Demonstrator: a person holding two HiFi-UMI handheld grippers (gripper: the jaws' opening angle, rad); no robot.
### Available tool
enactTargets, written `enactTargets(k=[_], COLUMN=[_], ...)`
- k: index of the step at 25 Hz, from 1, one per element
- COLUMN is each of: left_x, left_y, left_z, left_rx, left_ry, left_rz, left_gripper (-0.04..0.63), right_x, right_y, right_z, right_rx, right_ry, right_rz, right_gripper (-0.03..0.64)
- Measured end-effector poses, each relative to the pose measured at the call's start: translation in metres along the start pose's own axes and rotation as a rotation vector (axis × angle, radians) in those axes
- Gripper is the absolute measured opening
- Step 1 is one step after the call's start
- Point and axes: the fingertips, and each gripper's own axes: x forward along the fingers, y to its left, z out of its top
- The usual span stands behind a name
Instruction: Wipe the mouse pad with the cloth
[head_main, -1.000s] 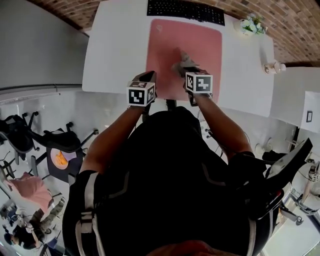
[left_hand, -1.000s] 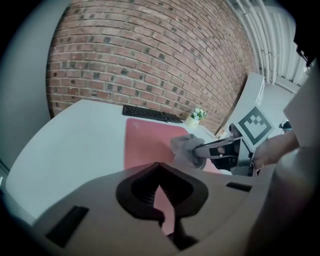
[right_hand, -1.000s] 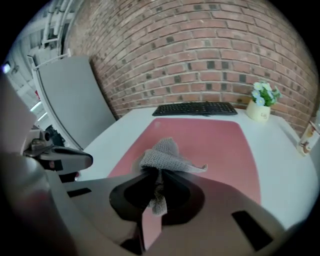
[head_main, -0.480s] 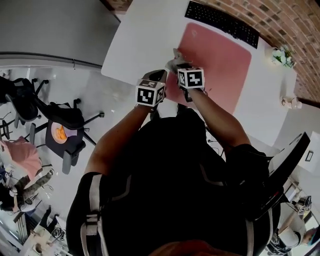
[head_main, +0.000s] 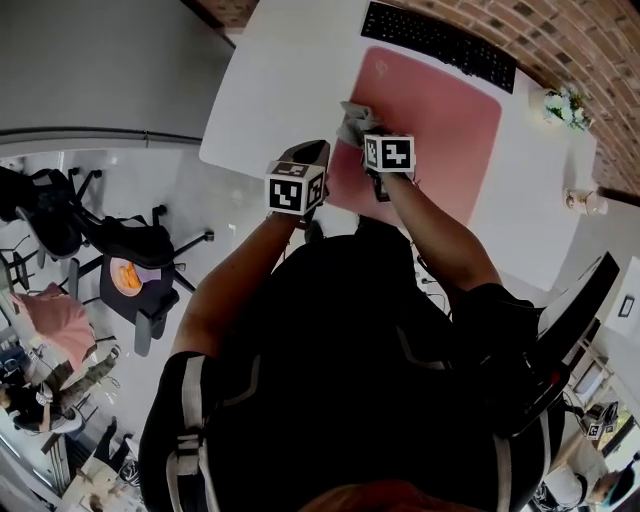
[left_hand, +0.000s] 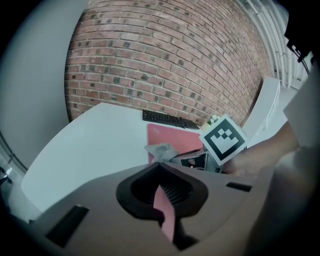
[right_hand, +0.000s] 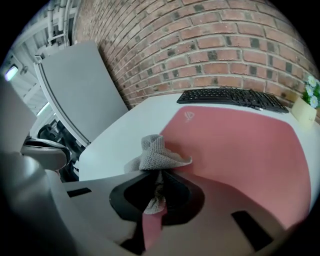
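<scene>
Right hand-held gripper (right_hand: 153, 186): jaws pressed together on a bunched grey cloth (right_hand: 155, 150), which rests at the left edge of the pink mouse pad (right_hand: 240, 145), towards its near-left corner.

From this gripper nearly the whole pad lies ahead and to the right. It runs from the near edge of the white bench (head_main: 270, 90) up to the keyboard (head_main: 440, 42) at the far edge.

Left hand-held gripper (left_hand: 161, 186): jaws together, nothing between them. It is held over the near edge, just left of the pad. The right is plainly the nearer.

Judgement: the next stroke should travel rightward or away across the pad.

Surface: smooth and flat, with a small plant (head_main: 565, 105) towards the far right corner. Room: brick wall (left_hand: 170, 65) behind, office chairs (head_main: 130, 250) on the floor to the left.
</scene>
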Motion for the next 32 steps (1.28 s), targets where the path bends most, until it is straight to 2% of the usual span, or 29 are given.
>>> enactTargets(k=[6, 9, 13, 32], left_x=[0.016, 0.023, 0.032, 0.07], left_y=[-0.031, -0.047, -0.063, -0.141], left_z=[0.004, 0.009, 0.014, 0.017], left_rx=[0.0, 0.04, 0.101, 0.194], left_ry=[0.023, 0.029, 0.035, 0.073], left_rz=[-0.078, -0.114, -0.133, -0.229], left_gripper=[-0.001, -0.002, -0.001, -0.001], right_x=[-0.014, -0.021, -0.035, -0.104], right_y=[-0.03, -0.046, -0.075, -0.182], right_z=[-0.007, -0.01, -0.018, -0.064], right_rx=[0.058, 0.078, 0.108, 0.235], right_ry=[-0.01, -0.017, -0.025, -0.069], right_rz=[-0.043, -0.068, -0.108, -0.243], right_gripper=[0.037, 0.037, 0.037, 0.037])
